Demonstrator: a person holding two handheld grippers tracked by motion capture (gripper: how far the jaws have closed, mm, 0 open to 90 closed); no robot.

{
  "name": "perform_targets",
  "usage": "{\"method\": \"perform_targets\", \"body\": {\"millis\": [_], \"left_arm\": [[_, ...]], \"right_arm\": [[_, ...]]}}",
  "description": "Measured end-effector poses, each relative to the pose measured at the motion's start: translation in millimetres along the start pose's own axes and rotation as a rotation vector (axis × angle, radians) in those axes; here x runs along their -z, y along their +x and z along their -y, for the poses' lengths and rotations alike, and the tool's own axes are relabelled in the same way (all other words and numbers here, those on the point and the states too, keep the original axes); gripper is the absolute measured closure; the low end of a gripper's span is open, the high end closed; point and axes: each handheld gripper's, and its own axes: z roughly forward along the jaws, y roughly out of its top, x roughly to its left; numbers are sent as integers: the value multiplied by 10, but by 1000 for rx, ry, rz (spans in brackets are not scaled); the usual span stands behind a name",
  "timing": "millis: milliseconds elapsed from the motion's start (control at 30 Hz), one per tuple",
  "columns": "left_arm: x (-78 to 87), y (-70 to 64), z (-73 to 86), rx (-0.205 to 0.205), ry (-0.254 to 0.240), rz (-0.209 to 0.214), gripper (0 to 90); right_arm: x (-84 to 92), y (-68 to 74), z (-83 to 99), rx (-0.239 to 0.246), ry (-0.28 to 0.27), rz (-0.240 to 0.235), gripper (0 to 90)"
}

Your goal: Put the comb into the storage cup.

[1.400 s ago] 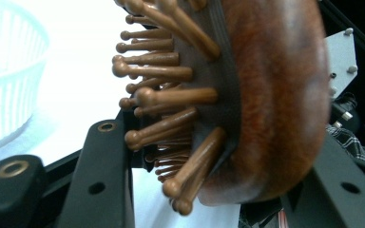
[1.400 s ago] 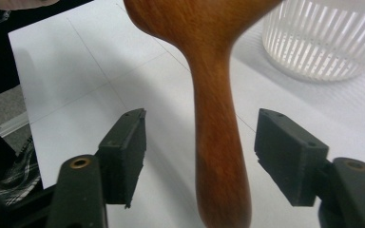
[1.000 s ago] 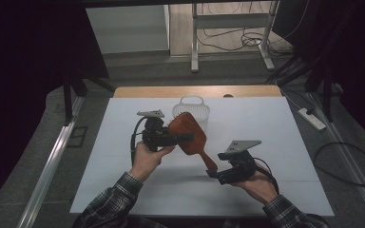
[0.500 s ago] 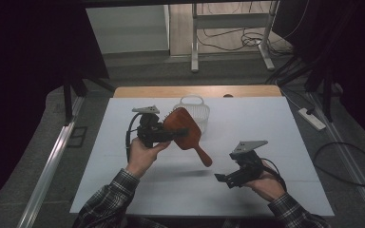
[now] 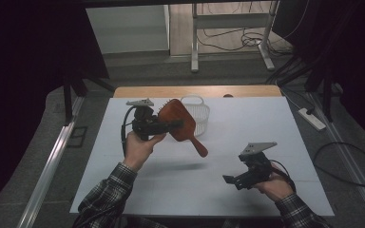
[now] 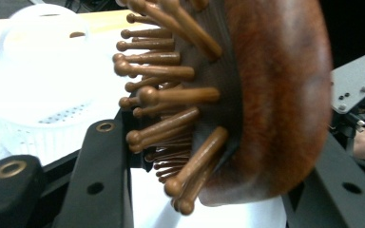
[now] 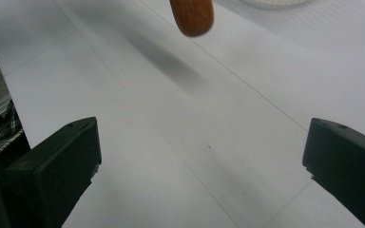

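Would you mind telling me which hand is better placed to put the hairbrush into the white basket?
Left, probably: the left claw grips the hairbrush right beside the basket; the right claw is open, empty and farther away.

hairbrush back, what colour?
Reddish-brown wood, on the hairbrush; its pins are a lighter brown. Shows best in the left gripper view.

A white table (image 5: 285, 142) stands over a wooden top whose far edge (image 5: 199, 91) shows beyond the white sheet. A white basket (image 5: 200, 116) with a handle sits on the table near its far edge; in the left gripper view it (image 6: 38, 95) shows a perforated wall. On the floor at right lie a power strip (image 5: 311, 118) and a black cable (image 5: 351, 161). Beyond the table stand metal legs (image 5: 195, 42) among loose wires (image 5: 237, 40). A rail (image 5: 52, 166) runs along the left side.
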Motion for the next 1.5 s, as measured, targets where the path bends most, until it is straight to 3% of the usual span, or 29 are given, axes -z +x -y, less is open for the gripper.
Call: {"method": "perform_targets", "body": {"millis": [300,600,967,1367,1500], "left_arm": [[69,89,-94,28,-39,-13,531],[144,155,-184,59,-70,-10,530],[253,161,-345,55,-94,-34,530],[334,182,-486,59,-121,-47,531],[344,189,-535,57,-127,-59,531]], "right_arm": [[175,-48,72,-13,-38,30,0],[317,-116,225,-36,-11,85,0],[513,-194,426,-100,-7,147,0],[665,-193,592,-154,22,215,0],[734,-188,632,-174,7,239,0]]}}
